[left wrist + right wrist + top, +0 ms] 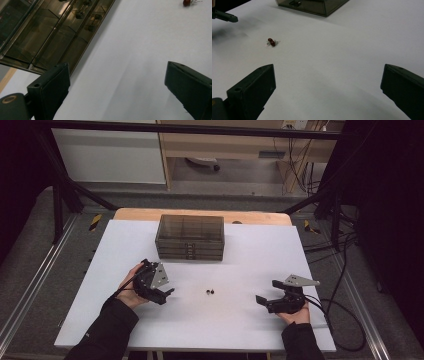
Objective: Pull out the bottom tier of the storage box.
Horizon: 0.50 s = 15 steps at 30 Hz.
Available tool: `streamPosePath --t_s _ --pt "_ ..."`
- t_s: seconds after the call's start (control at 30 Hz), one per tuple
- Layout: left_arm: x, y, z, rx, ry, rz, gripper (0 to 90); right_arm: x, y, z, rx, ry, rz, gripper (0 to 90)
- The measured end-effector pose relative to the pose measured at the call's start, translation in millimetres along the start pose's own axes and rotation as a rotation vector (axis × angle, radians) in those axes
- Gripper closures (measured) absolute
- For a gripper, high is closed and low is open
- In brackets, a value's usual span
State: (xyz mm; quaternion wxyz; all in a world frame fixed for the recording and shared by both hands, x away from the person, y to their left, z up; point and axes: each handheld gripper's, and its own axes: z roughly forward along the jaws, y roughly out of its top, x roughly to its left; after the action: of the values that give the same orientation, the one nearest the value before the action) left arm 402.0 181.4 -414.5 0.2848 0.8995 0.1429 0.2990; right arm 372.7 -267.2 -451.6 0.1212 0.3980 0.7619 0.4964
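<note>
— White tabletop (240, 320) all round; what have the left tongs (169, 293) got?

— Nothing. Their jaws stand wide apart over bare surface in the left gripper view, and a hand (129, 292) holds them low near the tabletop's left side.

— What sits beyond them?

— A smoky, see-through drawer box (189, 237), farther up the tabletop from the left tongs and a little to their right. In the left gripper view its small knobs show through the tinted fronts.

— And between the two tongs?

— Two tiny dark-red beads (210, 292), touching each other, with a bit of clear stuff beside them that is too small to identify. They lie closer to the left tongs than to the right tongs (267, 292).

— The right pair?

— Also spread wide, holding nothing, jaws pointing toward the beads. In the right gripper view the beads lie ahead and left of the gap, well apart from both jaws.
</note>
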Motion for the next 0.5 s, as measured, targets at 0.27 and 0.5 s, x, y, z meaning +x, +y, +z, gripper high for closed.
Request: streamPosePath --t_s 0.27,0.5 --pt "-4.7 5.4 9.0 0.025 0.046 0.072 8.3 0.0 -0.1 0.2 0.002 -0.001 -0.001 0.6" --pt "-7.8 7.3 16.1 0.025 0.072 0.110 12.0 0.0 -0.1 0.2 0.001 0.000 -0.002 0.5"
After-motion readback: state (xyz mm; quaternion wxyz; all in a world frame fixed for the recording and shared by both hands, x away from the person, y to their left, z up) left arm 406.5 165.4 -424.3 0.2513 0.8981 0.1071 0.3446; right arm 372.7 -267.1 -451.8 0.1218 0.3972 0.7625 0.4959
